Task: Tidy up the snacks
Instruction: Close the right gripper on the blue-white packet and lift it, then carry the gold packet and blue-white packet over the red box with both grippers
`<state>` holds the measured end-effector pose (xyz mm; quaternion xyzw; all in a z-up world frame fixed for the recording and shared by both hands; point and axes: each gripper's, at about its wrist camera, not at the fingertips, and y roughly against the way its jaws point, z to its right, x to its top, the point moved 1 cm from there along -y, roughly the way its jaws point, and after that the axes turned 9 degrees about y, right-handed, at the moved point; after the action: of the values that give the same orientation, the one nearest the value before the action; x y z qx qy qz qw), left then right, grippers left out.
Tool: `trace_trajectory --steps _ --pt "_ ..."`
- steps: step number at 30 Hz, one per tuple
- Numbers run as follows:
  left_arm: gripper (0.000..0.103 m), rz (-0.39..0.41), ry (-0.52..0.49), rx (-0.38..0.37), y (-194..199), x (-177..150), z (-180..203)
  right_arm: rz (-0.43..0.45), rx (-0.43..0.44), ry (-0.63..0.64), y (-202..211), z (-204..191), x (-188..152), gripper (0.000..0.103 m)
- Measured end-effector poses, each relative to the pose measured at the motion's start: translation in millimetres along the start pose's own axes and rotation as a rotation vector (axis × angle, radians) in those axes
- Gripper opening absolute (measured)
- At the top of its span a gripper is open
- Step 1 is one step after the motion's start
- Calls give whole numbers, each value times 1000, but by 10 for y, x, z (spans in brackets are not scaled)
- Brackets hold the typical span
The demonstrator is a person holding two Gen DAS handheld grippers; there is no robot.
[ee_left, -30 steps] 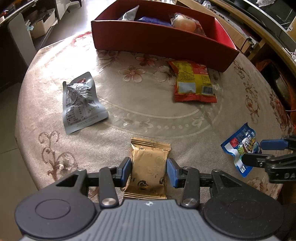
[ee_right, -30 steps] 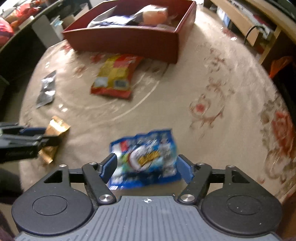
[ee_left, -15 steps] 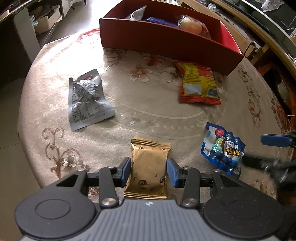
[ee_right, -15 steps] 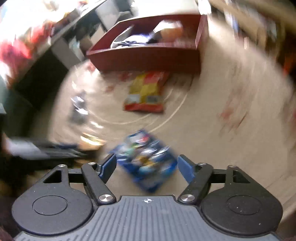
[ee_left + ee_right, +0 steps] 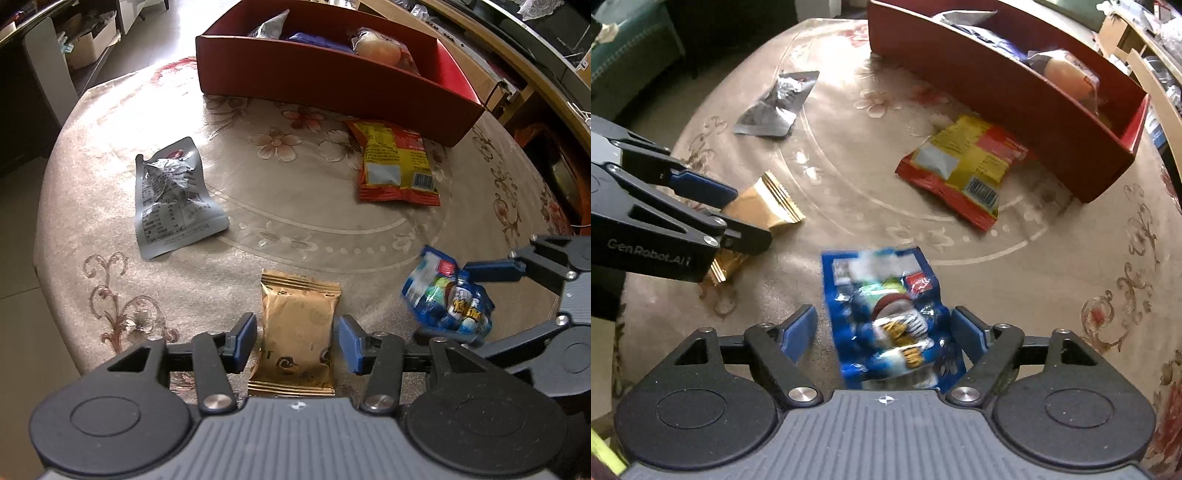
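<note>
A gold snack packet [image 5: 299, 306] lies flat on the beige flowered tablecloth between the pads of my left gripper [image 5: 295, 343]. Its jaws are opening, and a thin gap shows on each side of the packet. A crumpled blue snack packet [image 5: 886, 295] sits between the fingers of my right gripper [image 5: 882, 332], whose jaws are closing. The right pad touches the packet; the left pad stands clear of it. The two grippers are close together, with the blue packet [image 5: 443, 295] just right of the gold one [image 5: 764, 206]. The red box [image 5: 332, 81] at the far side holds several snacks.
A silver packet [image 5: 171, 199] lies at the left of the round table. A red and yellow packet [image 5: 395, 166] lies just in front of the box wall [image 5: 997, 85]. The table edge curves close on the near and left sides. Shelves and furniture ring the table.
My left gripper's pads have come off the gold packet they were pressing. My right gripper has slid left toward the left gripper and rolled, bringing the blue packet along.
</note>
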<state>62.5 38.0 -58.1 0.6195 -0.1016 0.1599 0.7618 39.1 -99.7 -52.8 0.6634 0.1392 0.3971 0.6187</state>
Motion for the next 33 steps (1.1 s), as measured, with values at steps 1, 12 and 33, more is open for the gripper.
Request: trace_trajectory --steps 1,12,33 --pt "54 0 1 0 -3 0 5 0 -5 -15 21 7 -10 76" --pt "59 29 -3 73 -26 -61 86 50 -74 -238 244 94 -283 75" --pt "42 85 41 169 21 -204 190 93 -96 -302 362 56 -323 75"
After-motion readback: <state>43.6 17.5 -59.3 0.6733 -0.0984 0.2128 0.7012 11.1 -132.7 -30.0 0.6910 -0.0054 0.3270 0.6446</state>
